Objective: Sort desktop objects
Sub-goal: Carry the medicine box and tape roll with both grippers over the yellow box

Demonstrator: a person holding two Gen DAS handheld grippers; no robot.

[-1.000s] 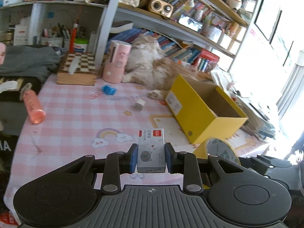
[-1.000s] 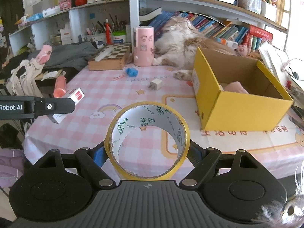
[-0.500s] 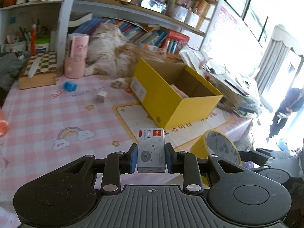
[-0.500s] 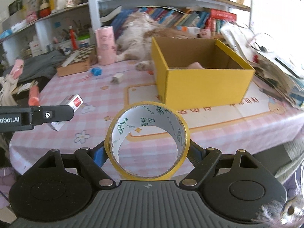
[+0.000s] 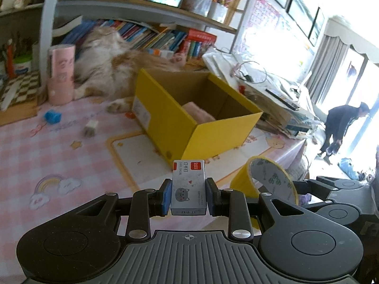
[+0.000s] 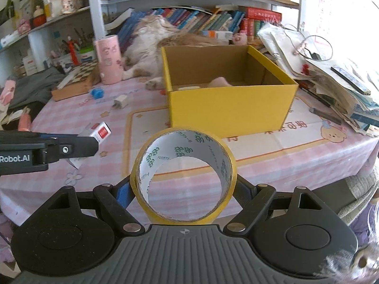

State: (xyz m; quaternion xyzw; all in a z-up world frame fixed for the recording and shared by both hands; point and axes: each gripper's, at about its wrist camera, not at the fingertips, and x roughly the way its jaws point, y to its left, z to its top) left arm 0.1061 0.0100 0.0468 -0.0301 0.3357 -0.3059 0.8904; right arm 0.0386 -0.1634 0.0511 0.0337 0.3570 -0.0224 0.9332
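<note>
Firmly between left claw (image 5: 188, 197), staple box (image 5: 188, 188)

Two wrist fisheyes, angled down over table, close, sharing yellow box (image 5: 194, 127) (image 6: 227, 108) (cat behind)

home study: bookshelves (image 6: 213, 21), cat (image 6: 161, 37)

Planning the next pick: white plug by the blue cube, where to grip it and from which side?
Take the plug across its two flat side faces, coming from above. It lies low on the tablecloth with prongs pointing toward the camera's left, so fingers should straddle the blocky body, not the prongs. The blue cube sits apart, leaving room.
</note>
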